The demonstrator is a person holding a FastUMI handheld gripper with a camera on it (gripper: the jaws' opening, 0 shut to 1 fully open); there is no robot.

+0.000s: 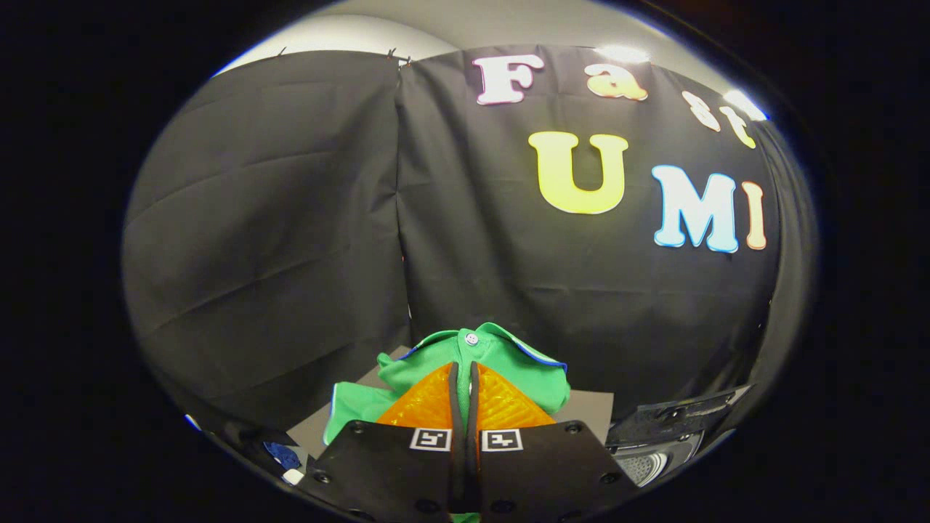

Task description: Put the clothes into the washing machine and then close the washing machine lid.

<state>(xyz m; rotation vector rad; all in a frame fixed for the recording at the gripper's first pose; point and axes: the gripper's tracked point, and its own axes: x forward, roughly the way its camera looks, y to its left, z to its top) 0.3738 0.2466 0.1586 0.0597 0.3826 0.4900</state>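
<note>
The gripper (463,374) clamps its two orange fingers (425,403) nearly together on a green shirt (436,359), pinching the fabric just below its buttoned collar. The shirt hangs lifted above a grey surface (588,407); the washing machine (657,447) sits right of the shirt.

**Green polo shirt ahead of fingers; washer at 4 o'clock**

Green polo shirt (476,356): blue-trimmed collar, one white button visible, lying crumpled on a grey surface at 12 o'clock, just beyond the fingertips. Washing machine (665,436): dark top panel and part of the pale drum opening visible at 4 o'clock.
</note>
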